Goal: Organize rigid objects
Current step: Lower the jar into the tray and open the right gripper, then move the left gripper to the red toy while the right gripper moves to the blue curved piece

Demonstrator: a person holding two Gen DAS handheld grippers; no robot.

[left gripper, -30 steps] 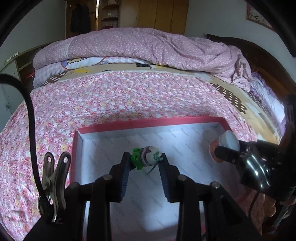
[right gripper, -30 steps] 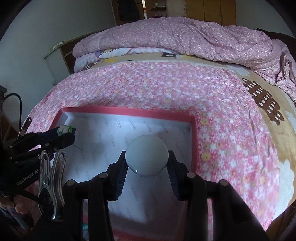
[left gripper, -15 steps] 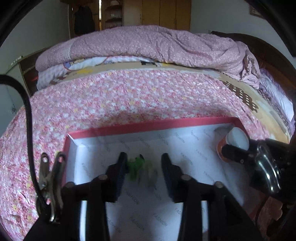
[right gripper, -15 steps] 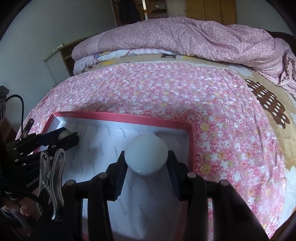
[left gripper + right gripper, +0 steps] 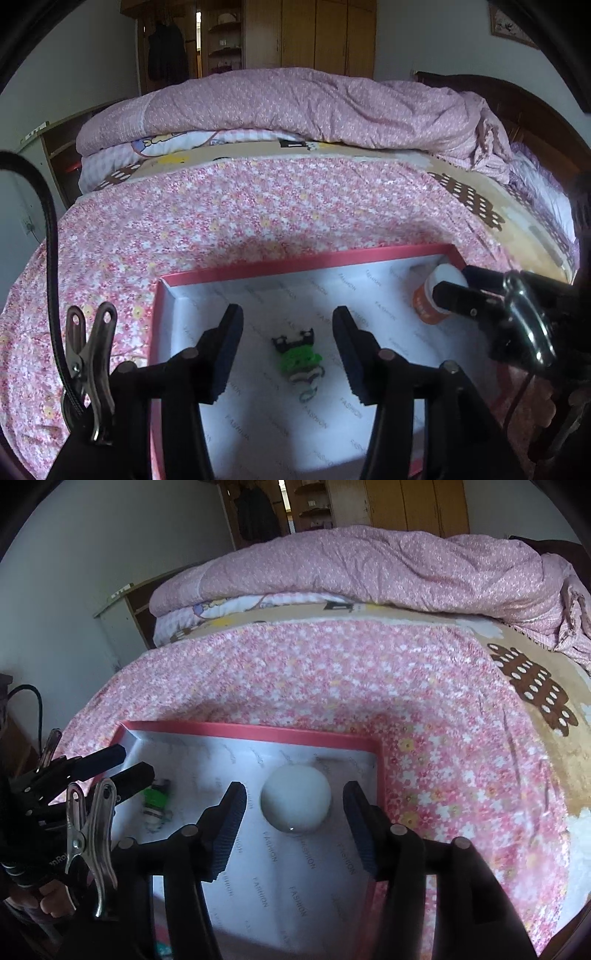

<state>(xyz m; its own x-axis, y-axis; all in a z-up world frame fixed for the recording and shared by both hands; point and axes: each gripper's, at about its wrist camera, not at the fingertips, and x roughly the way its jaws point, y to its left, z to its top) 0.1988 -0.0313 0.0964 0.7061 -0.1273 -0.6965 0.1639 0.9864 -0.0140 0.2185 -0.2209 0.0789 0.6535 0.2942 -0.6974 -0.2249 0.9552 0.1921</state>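
A pink-rimmed box point(image 5: 306, 263) with a white printed lining lies on the bed; it also shows in the right wrist view point(image 5: 251, 732). A small green and white toy point(image 5: 298, 357) lies on the box floor between the spread fingers of my left gripper point(image 5: 288, 347), which is open and above it. The toy also shows in the right wrist view point(image 5: 157, 801). An orange cup with a white lid point(image 5: 434, 295) stands in the box's far right corner. From the right wrist its white lid point(image 5: 295, 799) sits between the spread fingers of my right gripper point(image 5: 293, 814), which is open.
The bed has a pink floral sheet point(image 5: 221, 214) and a rolled pink quilt point(image 5: 295, 107) at the back. A wooden headboard point(image 5: 517, 107) is at the right. Wardrobes point(image 5: 314, 37) stand behind. A low shelf point(image 5: 125, 609) is at the left.
Both grippers have opened. The left one let the green toy fall onto the box floor. The right one set the white-lidded cup down in the box corner and let go.
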